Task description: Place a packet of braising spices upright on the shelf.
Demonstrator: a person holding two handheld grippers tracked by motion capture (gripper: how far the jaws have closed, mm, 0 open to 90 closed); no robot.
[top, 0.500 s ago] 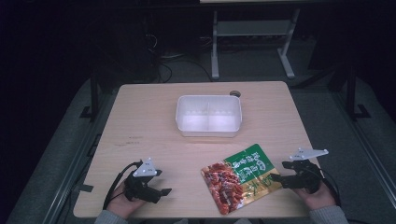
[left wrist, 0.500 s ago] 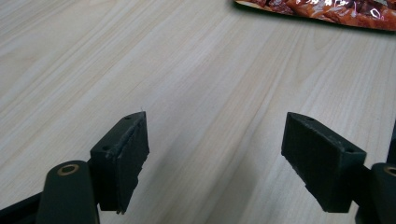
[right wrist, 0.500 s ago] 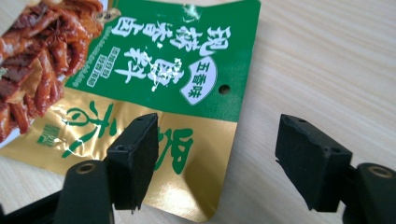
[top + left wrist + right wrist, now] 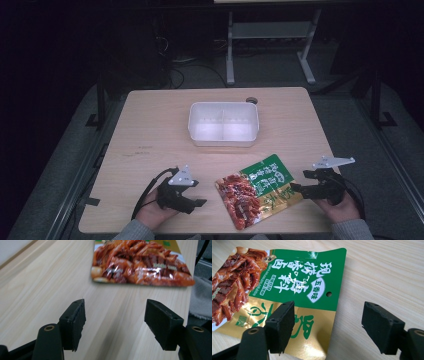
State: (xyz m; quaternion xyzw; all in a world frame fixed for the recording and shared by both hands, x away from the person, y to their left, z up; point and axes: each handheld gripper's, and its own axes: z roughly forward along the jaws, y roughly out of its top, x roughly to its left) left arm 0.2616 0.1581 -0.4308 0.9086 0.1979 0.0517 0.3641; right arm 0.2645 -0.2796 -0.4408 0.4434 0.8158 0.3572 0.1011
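- since the earlier frame hardly anything is seen to have moved: the left hand-held gripper [image 4: 200,203] and the right hand-held gripper [image 4: 296,189] are found at the same spots near the front edge of the worktop [image 4: 150,135], and the packet [image 4: 260,192] is lying where it was.
- the packet is laid flat on the worktop between the two hand-held grippers, near the front edge and turned at a slant; its upper part is green with white lettering, its lower left part carries a red-brown food picture, and a gold band runs along its right edge.
- the jaws of the left hand-held gripper [image 4: 115,325] are held wide apart, with only bare wood between them; the red-brown end of the packet [image 4: 142,262] is seen a little beyond the jaw tips, not touched.
- the jaws of the right hand-held gripper [image 4: 328,330] are also spread apart; in the right gripper view one jaw is seen over the gold edge of the packet [image 4: 294,280] and the other over bare wood, so the packet's edge lies in the gap; whether the packet is touched cannot be told, and it is not clamped.
- each hand-held gripper is carried by a hand coming in from the bottom of the high view, grey sleeves just showing.
- a white tray [image 4: 192,122] with a divider across its middle is set at the centre of the worktop, well apart from the packet and from both hand-held grippers.
- a small dark round object [image 4: 251,100] is seen just behind the tray's far right corner.
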